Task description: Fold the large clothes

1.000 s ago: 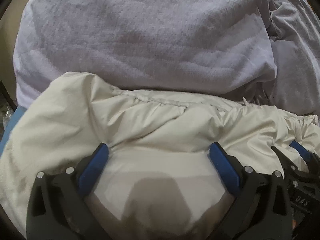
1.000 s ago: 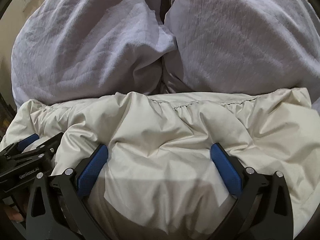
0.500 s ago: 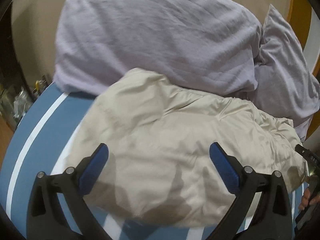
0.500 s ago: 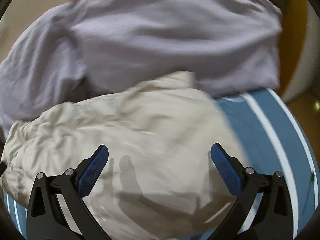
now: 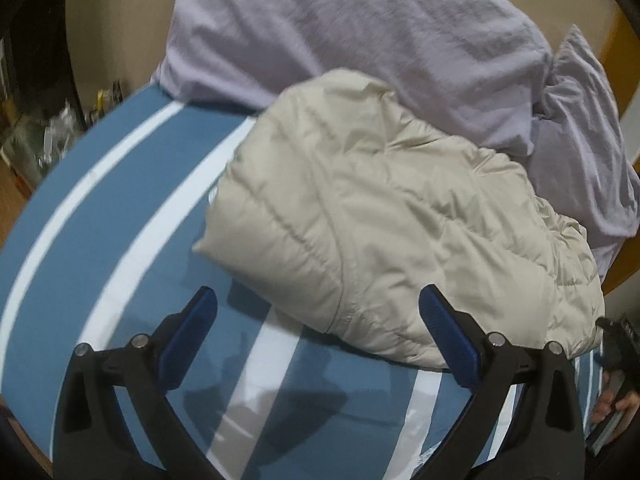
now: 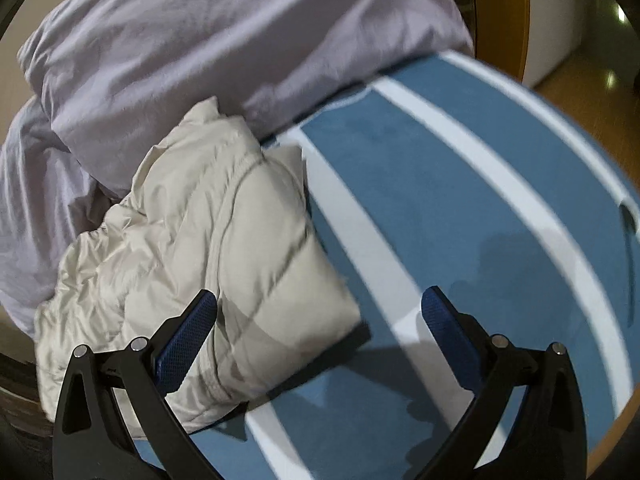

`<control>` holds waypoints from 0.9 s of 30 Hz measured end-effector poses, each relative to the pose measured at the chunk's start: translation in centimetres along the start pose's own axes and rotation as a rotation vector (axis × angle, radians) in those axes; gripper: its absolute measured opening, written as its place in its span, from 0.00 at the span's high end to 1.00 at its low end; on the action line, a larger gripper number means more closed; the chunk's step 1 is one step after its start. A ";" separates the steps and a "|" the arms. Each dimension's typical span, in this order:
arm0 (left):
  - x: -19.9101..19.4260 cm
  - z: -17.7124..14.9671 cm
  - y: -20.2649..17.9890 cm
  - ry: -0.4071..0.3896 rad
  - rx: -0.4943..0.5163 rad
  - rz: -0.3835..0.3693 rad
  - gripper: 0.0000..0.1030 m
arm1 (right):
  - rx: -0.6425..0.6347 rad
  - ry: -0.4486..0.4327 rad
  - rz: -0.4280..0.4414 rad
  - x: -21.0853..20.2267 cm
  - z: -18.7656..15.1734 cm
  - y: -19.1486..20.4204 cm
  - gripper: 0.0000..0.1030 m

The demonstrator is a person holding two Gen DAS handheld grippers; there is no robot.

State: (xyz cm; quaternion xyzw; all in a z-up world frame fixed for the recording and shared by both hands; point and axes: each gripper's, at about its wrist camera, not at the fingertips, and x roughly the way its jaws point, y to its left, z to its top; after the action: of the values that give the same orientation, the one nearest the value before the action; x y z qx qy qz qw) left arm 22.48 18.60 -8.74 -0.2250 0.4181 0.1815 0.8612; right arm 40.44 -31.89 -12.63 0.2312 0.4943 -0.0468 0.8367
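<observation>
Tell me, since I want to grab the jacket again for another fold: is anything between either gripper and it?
Nothing visible. The left gripper and right gripper are both open and empty, with the cream jacket lying bare on the blue striped cover. The lilac bedding sits behind the jacket, on its far side.

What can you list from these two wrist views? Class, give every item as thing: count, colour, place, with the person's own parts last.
Padded jacket: one, cream, folded in a bundle on the bedcover against the pillows.
Pillows: two, pale lilac, behind the jacket.
Bedcover: one, blue with white stripes, under everything.
Clutter: count unclear, blurred, far left beyond the bed.
Left gripper: one, black with blue pads, open, empty.
Right gripper: one, same colours, open, empty.
Hand: one, left view's right edge.
</observation>
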 end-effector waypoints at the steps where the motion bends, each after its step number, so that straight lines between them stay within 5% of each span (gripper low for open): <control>1: 0.5 0.1 0.2 0.013 -0.027 -0.008 0.02 | 0.022 0.016 0.028 0.3 -0.1 -0.3 0.01; 4: 1.6 0.9 0.7 0.030 -0.088 -0.027 0.06 | 0.046 0.035 0.064 0.2 -0.8 0.1 0.02; 11: 4.0 2.6 1.6 0.041 -0.181 -0.014 0.14 | 0.058 0.051 0.132 1.8 -0.7 0.9 0.20; 15: 4.8 2.9 2.3 0.040 -0.236 -0.030 0.27 | 0.067 0.042 0.137 2.1 -0.5 1.4 0.29; 21: 3.9 3.0 2.1 0.007 -0.230 -0.031 0.54 | 0.011 -0.010 0.123 1.4 -0.8 2.0 0.60; 27: 2.3 2.9 2.1 -0.016 -0.188 -0.036 0.63 | -0.029 -0.040 0.143 -0.3 -1.4 2.6 0.71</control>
State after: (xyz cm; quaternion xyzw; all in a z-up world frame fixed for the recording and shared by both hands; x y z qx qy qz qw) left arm 24.57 22.19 -9.49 -0.3110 0.3879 0.2062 0.8428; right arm 39.91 -28.99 -12.06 0.2525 0.4603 0.0156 0.8509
